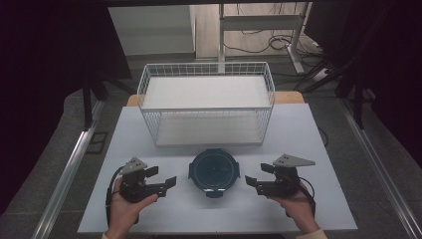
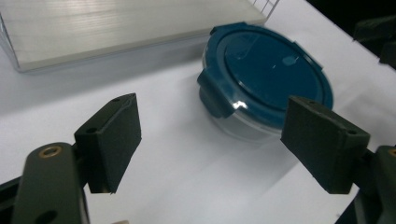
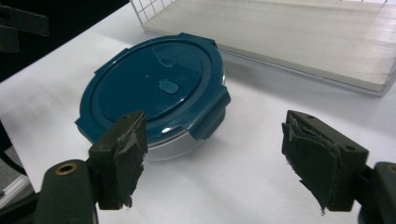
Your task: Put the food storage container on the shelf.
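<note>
A round blue-lidded container (image 1: pixel 214 173) sat between the left gripper (image 1: pixel 161 178) and right gripper (image 1: pixel 257 178), both jaws spread apart

No text, label, brand, number or sign can be read in any of the views. The blue lid of the round container (image 3: pixel 159 88) carries a small raised mark at its centre, but it is too blurred to tell whether it bears any lettering.
</note>
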